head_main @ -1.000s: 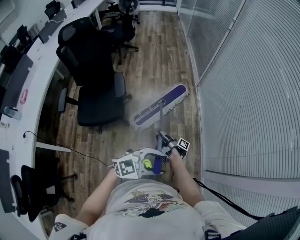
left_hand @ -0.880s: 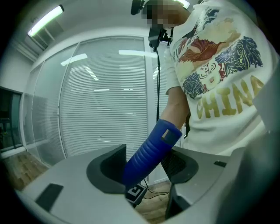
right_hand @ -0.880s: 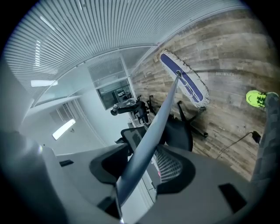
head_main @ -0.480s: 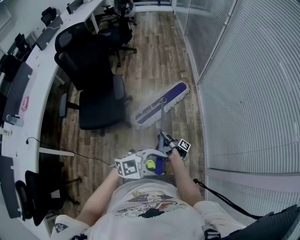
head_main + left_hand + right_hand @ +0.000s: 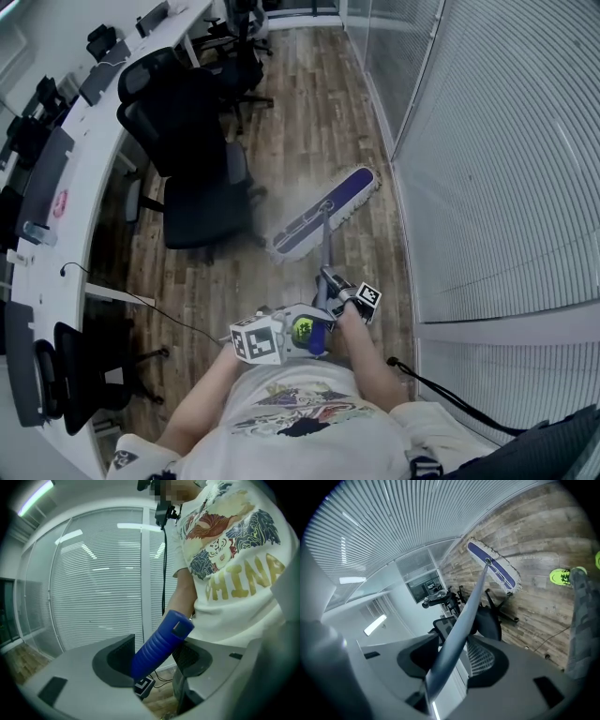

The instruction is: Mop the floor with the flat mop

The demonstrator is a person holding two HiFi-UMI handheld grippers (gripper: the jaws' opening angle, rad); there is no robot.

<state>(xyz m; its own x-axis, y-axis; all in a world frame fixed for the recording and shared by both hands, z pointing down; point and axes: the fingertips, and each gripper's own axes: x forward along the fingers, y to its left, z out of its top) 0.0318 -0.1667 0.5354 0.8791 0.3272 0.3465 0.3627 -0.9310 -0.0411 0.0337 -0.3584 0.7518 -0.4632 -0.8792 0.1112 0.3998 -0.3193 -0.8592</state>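
The flat mop's purple-and-white head (image 5: pixel 323 214) lies on the wood floor (image 5: pixel 319 103), angled, close to a black office chair. Its grey pole (image 5: pixel 325 253) runs back to my hands at the person's waist. My left gripper (image 5: pixel 305 330) is shut on the blue ribbed handle end (image 5: pixel 159 646), which stands tilted between its pads. Higher up the pole, my right gripper (image 5: pixel 339 291) is shut on the grey pole (image 5: pixel 457 648); its jaws have just been closing with the pole between them. The right gripper view looks along the pole to the mop head (image 5: pixel 493 567).
A black office chair (image 5: pixel 192 159) stands just left of the mop head, with more chairs behind it. A long white desk (image 5: pixel 66 178) curves along the left. A blind-covered glass wall (image 5: pixel 506 169) bounds the right. A black cable (image 5: pixel 450 398) trails at the lower right.
Both grippers have drifted a little with the mop while the view shifted along the aisle. The mop head stays flat on the floor beside the chair.
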